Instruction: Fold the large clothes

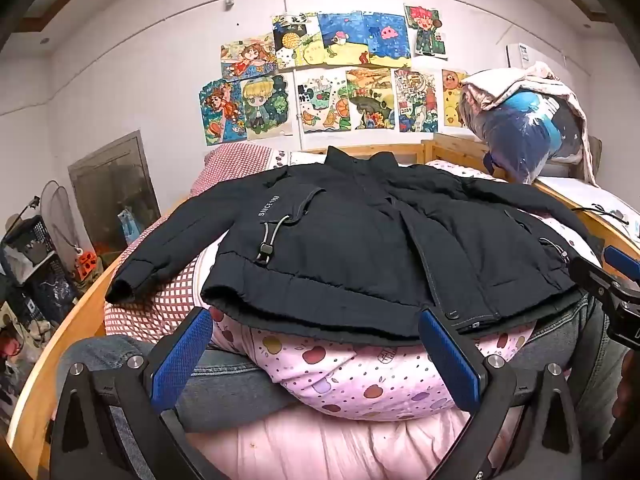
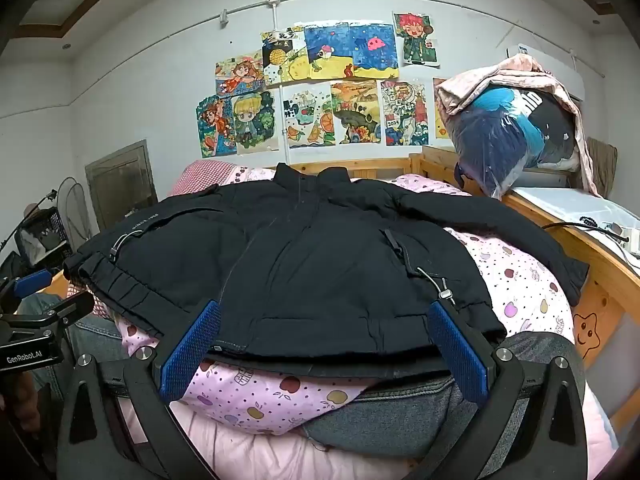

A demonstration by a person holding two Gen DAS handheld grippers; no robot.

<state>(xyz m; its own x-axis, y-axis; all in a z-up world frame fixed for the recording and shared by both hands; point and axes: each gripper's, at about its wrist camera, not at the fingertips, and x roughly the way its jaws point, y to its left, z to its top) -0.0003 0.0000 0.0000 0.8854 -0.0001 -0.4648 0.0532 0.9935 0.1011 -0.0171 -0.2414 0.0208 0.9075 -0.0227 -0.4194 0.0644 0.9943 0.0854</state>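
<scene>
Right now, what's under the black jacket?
The black jacket lies on a pink fruit-print quilt; a red checked cloth shows under its sleeve. Anything beneath the jacket's middle is covered.

jacket (image 1: 360, 240): matt black cloth | bed frame (image 2: 592, 256): smooth wood | quilt (image 1: 360, 380): soft cloth

A black jacket (image 2: 304, 264) lay spread, front up, on the pink quilt (image 2: 516, 276); the right gripper (image 2: 326, 348) gaped at its hem, perhaps touching.
</scene>
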